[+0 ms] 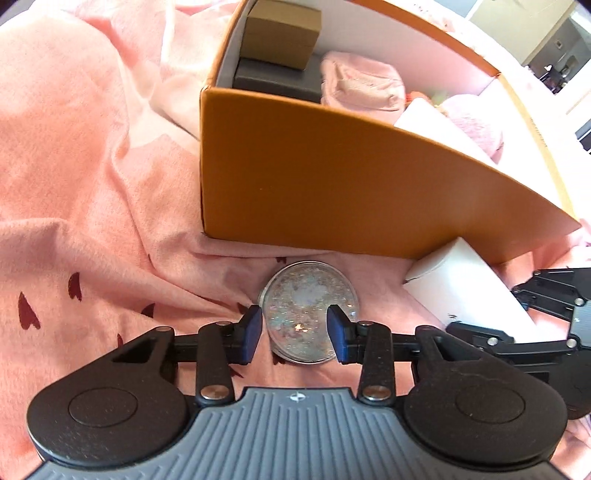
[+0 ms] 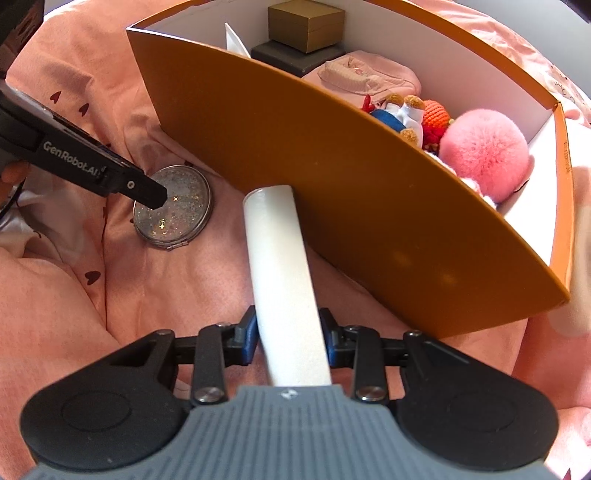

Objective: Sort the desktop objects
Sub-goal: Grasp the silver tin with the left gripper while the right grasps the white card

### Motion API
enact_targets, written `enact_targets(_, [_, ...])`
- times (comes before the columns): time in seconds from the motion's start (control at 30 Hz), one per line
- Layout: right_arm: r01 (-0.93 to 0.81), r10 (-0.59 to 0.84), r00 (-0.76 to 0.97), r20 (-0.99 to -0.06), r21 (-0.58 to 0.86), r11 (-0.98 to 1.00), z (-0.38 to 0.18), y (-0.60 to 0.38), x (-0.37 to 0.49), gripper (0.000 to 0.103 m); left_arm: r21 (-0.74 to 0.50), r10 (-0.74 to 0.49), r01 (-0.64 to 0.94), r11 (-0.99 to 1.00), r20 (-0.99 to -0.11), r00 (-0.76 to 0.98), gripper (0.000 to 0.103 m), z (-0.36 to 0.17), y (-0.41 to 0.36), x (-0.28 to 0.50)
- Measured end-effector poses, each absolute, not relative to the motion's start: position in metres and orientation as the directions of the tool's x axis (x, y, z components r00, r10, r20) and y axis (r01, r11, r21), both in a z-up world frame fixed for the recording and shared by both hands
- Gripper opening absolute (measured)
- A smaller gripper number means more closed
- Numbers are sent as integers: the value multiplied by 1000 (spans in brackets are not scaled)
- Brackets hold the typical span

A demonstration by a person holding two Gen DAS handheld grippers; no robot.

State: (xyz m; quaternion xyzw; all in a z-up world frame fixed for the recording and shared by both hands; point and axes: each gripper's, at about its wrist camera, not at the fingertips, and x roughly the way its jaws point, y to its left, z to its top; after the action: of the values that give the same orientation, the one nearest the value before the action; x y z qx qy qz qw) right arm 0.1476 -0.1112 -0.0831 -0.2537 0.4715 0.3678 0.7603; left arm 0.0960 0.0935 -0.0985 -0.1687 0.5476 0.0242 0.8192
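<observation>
A round glittery compact mirror [image 1: 308, 310] lies flat on the pink cloth in front of the orange box [image 1: 332, 177]. My left gripper [image 1: 294, 334] is open, its blue pads either side of the compact's near half, above it. It also shows in the right wrist view [image 2: 157, 197], over the compact [image 2: 177, 210]. My right gripper [image 2: 290, 341] is shut on a long white box [image 2: 282, 280], whose far end touches the orange box's wall [image 2: 332, 206]. The white box also shows in the left wrist view [image 1: 465, 280].
The orange box holds a tan box [image 2: 306, 24] on a grey box [image 2: 291, 57], a pink pouch [image 2: 365, 79], crocheted toys [image 2: 413, 114] and a pink pompom [image 2: 484, 151]. Wrinkled pink cloth with dark hearts [image 1: 74, 221] covers the surface.
</observation>
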Motion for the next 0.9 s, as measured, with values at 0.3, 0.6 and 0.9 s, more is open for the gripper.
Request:
enact_targets(0.3, [-799, 320, 290, -902, -44, 600, -88, -107, 155, 35, -200, -95, -241, 950, -917, 388, 47, -101, 86, 110])
enact_targets(0.6, [-795, 320, 277, -906, -29, 606, -92, -108, 156, 35, -271, -169, -244, 931, -914, 370, 75, -118, 92, 121])
enact_targets(0.9, [-789, 320, 278, -906, -25, 614, -94, -109, 156, 36, -249, -145, -238, 939, -913, 381, 60, -113, 85, 122])
